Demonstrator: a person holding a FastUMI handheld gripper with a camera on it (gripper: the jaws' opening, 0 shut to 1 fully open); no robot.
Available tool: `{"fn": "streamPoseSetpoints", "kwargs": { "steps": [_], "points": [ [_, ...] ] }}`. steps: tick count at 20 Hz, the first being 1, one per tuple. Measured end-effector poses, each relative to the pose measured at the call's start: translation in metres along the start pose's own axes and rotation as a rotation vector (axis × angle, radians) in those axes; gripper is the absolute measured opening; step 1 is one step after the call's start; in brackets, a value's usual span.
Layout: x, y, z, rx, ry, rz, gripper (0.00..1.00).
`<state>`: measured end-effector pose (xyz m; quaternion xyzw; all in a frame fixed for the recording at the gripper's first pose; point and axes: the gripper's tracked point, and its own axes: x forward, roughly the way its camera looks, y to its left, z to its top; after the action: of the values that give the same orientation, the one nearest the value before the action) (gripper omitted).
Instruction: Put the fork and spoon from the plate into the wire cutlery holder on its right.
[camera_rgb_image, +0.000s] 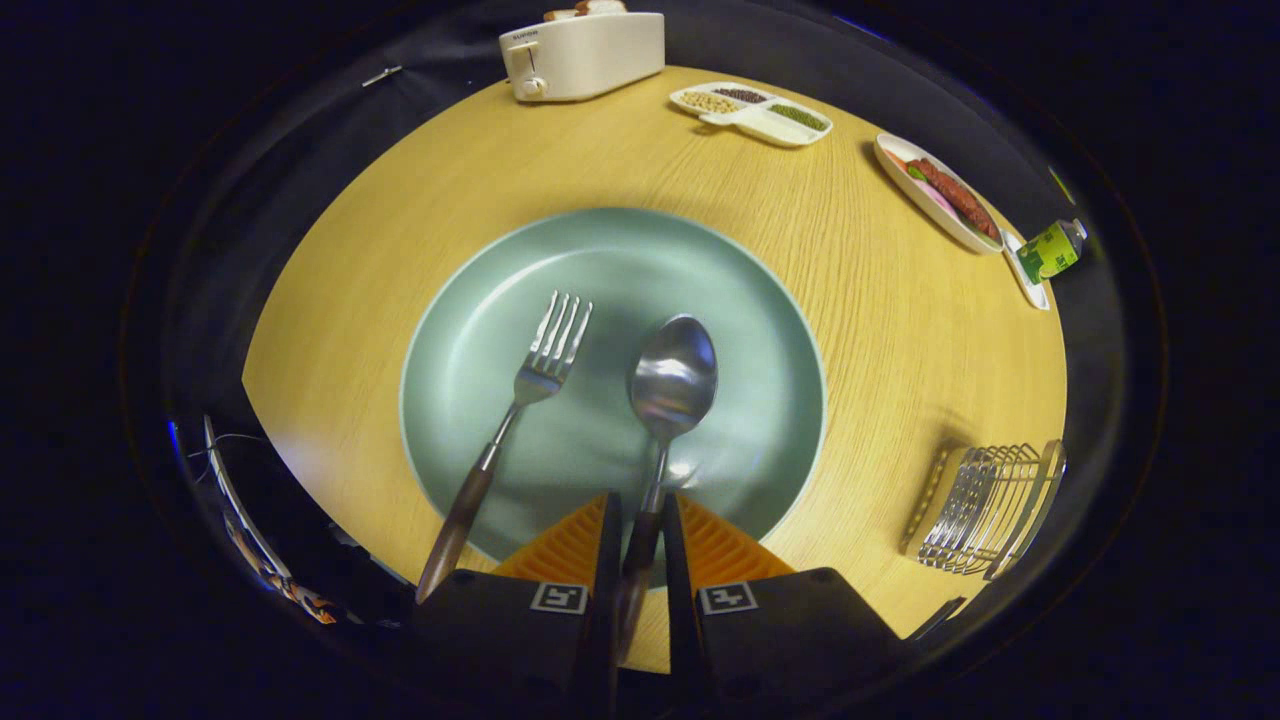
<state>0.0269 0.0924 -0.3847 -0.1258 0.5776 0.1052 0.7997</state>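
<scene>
Gripper (641, 520) fingers are nearly closed around the spoon (668, 385) handle at the plate's (740, 300) near rim; the fork (520, 400) lies alongside, the wire cutlery holder (985, 510) near the table's (900, 330) right edge.

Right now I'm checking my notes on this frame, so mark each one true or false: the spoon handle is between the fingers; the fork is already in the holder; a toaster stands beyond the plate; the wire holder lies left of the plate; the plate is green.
1. The spoon handle lies between the fingers of the gripper. True.
2. The fork is already in the wire holder. False: it lies on the plate, beside the spoon.
3. A toaster stands beyond the plate. True.
4. The wire holder is left of the plate. False: it is on the right.
5. The plate is green. True.
</scene>
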Motion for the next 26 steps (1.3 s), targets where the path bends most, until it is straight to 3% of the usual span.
{"fn": "streamPoseSetpoints", "kwargs": {
  "steps": [1, 2, 6, 11, 17, 26],
  "points": [
    [-0.001, -0.007, -0.002, 0.005, 0.020, -0.015, 0.26],
    [-0.002, -0.006, -0.001, 0.027, 0.030, -0.014, 0.17],
    [-0.001, -0.008, 0.001, 0.028, 0.069, 0.041, 0.06],
    [-0.015, -0.015, -0.002, 0.042, 0.071, 0.062, 0.06],
    [-0.066, -0.039, -0.009, 0.012, 0.074, 0.116, 0.05],
    [-0.154, -0.155, -0.023, -0.103, 0.138, 0.084, 0.05]
  ]
}}
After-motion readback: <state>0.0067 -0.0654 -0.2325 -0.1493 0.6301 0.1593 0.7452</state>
